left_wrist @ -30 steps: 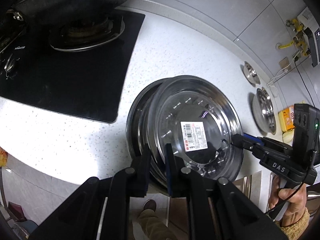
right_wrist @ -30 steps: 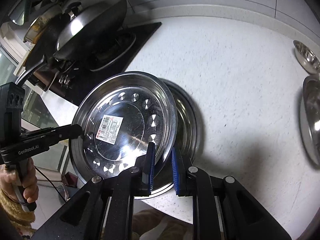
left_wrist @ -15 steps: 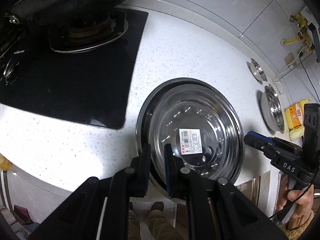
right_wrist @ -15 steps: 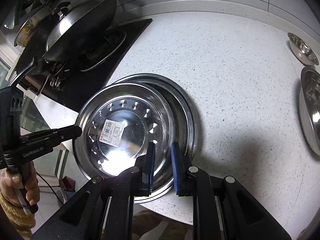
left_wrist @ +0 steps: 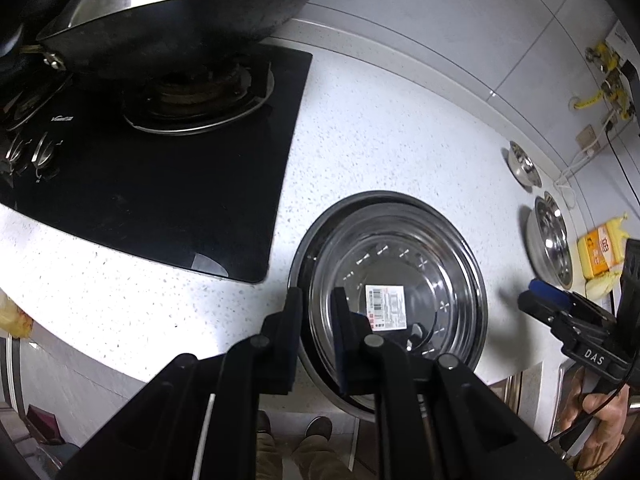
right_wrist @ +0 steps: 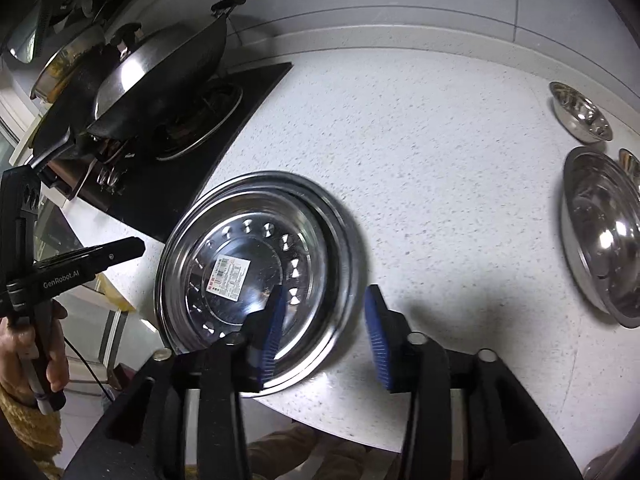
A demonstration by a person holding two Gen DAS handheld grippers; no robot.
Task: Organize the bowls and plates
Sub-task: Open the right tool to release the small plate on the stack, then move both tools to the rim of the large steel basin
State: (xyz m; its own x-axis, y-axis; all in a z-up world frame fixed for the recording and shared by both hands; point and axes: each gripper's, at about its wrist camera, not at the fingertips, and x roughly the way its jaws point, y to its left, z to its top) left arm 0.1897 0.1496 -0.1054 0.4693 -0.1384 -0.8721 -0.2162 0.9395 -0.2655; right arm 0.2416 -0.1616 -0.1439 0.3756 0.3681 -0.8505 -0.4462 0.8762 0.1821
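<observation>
Steel plate (right_wrist: 256,276) with the paper label is now lying nested inside the larger plate (right_wrist: 340,240) beneath it, the two stacked at the near edge of the tabletop (right_wrist: 420,160), just beside the black stove (left_wrist: 160,184).

Your right gripper (right_wrist: 324,328) has just been opening: its blue pads are standing apart, one pad hanging over the top plate's inner wall, the other out over bare tabletop, with the stack's near-right rim running between them but no longer pinched. You are letting that side go.

Your left gripper (left_wrist: 316,320) is sitting narrow across the opposite rim, one finger outside the stack and one inside the dish. The fingers are straddling the rim closely, and it looks as though you are gripping the top plate's edge there, though the exact contact is hidden behind the fingers.

What the coming move is turning on, as I am judging it, is where the remaining dishes are lying. A big steel bowl (right_wrist: 604,240) and a smaller bowl (right_wrist: 580,116) are waiting well apart from the stack, off toward the right side of the tabletop near the back wall. Your right gripper, already freed, is the nearer one to them; your left is on the far side of the stack and would be reaching across it. The big bowl's rim is facing your right gripper edge-on, so you are probably looking at swinging rightward and approaching that near rim with the pads already spread.
</observation>
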